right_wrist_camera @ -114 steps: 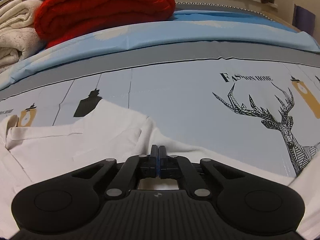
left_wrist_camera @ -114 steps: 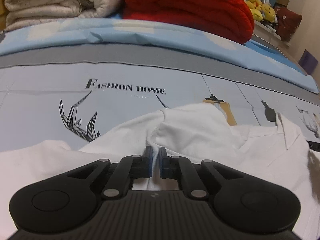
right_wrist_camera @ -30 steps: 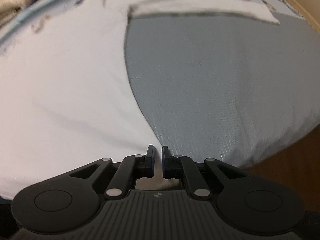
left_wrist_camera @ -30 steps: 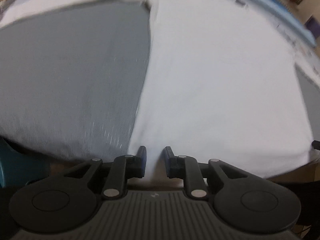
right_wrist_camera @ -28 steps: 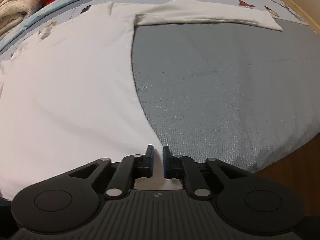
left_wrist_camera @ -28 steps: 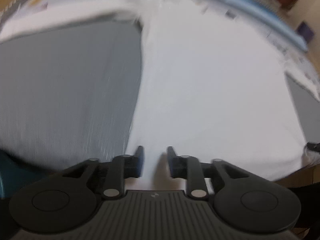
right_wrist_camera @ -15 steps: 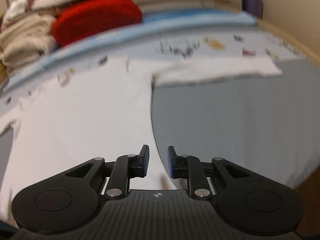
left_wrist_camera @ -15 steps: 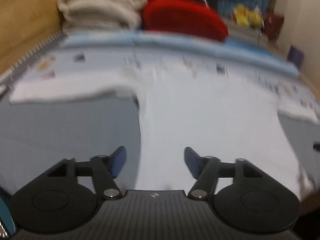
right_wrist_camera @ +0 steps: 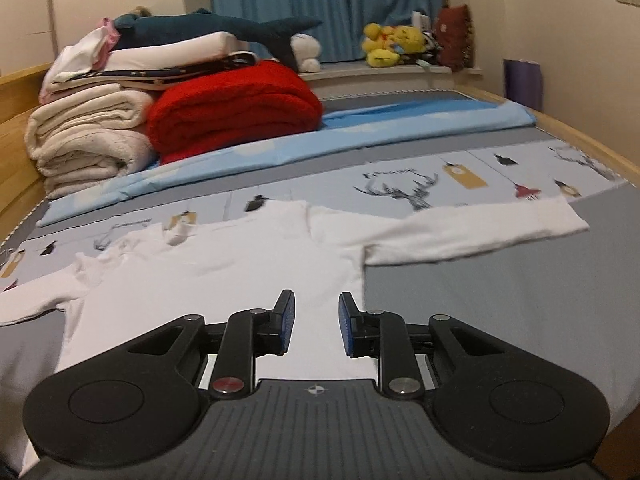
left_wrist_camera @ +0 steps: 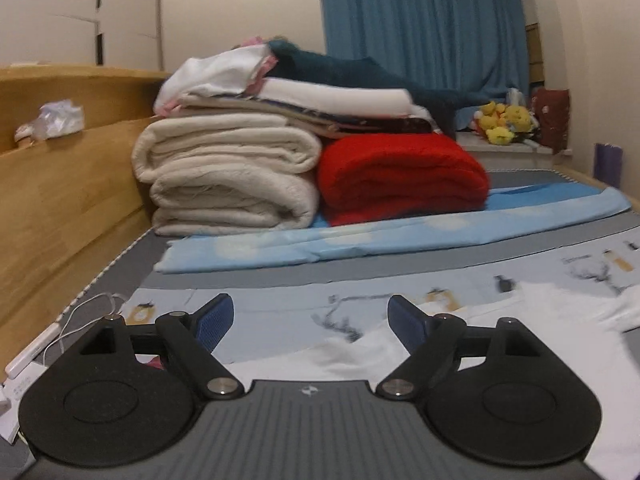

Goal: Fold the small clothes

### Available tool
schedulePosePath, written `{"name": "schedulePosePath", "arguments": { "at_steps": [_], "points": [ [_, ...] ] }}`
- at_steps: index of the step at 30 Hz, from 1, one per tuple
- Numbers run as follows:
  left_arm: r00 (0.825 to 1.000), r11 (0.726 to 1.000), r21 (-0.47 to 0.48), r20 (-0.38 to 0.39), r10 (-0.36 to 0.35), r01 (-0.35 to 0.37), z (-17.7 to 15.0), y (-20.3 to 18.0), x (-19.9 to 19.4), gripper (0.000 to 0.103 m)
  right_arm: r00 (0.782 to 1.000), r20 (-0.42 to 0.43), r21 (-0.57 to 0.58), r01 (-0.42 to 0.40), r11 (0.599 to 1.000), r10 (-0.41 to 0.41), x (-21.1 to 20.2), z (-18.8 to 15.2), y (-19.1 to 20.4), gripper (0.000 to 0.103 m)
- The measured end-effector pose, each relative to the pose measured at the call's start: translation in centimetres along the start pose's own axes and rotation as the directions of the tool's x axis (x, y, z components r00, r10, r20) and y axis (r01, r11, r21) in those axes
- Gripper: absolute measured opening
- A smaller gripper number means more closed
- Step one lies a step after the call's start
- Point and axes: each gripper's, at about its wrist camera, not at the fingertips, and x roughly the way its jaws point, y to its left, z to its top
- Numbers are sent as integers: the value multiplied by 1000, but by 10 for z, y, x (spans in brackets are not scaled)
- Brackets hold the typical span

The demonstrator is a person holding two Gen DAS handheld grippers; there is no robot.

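One white long-sleeved cotton shirt (right_wrist_camera: 224, 276) lies spread flat on the bed (right_wrist_camera: 500, 300), on its grey and deer-printed cover. Its collar end faces the far headboard side; the body runs toward the camera, and the long axis of the sleeves runs crosswise. One sleeve (right_wrist_camera: 472, 228) extends fully to the right; the other reaches left to the frame edge.

Two claws noted. The left claw (left_wrist_camera: 308, 322) has its fingers spread wide, holding nothing, above the shirt's left part (left_wrist_camera: 360, 356). The right claw (right_wrist_camera: 316, 326) has its fingers moderately apart, also empty, over the shirt's near hem area.

At the far end: one red folded blanket (right_wrist_camera: 236, 112), one cream folded quilt stack (right_wrist_camera: 88, 136) beside it (touching), with further folded linens on top, count unclear. One dark teal plush shark (right_wrist_camera: 216, 26) rests on the pile. Yellow plush toys (right_wrist_camera: 390, 44) sit on the ledge; number indistinct.
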Motion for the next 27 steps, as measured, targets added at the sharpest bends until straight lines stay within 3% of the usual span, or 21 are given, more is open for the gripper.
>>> {"name": "schedulePosePath", "arguments": {
  "at_steps": [1,2,3,4,9,15,19,22,24,27],
  "points": [
    [1000,1000,-24,-15,13,-13,-11,10,9,88,1000,-1,-16,-12,1000,12,0,4,4,29],
    [994,998,-55,-104,19,-25,-25,20,23,88,1000,-2,-33,-18,999,18,-1,8,11,31],
    [974,997,-59,-224,35,-49,-31,28,43,78,1000,-2,-50,-23,998,23,-1,13,17,32],
    [967,993,-93,-249,47,-72,-39,37,51,76,999,2,-63,-32,998,32,0,20,23,34],
    [954,959,-255,-296,48,-127,-51,80,77,75,996,30,-82,-81,993,83,16,64,60,35],
    [915,933,-289,-395,86,-213,-80,112,106,45,985,57,-127,-153,980,162,64,124,118,36],
    [904,907,-334,-415,102,-256,-94,129,117,45,981,54,-168,-177,970,188,104,142,144,36],
    [901,867,-410,-424,95,-284,-101,150,124,45,969,13,-177,-241,954,247,130,131,147,36],
    [893,822,-472,-439,93,-318,-108,169,130,49,973,-80,-181,-230,956,218,150,123,156,35],
    [886,709,-601,-459,72,-369,-121,204,142,50,965,-114,-207,-257,944,238,160,127,167,35]
  ]
}}
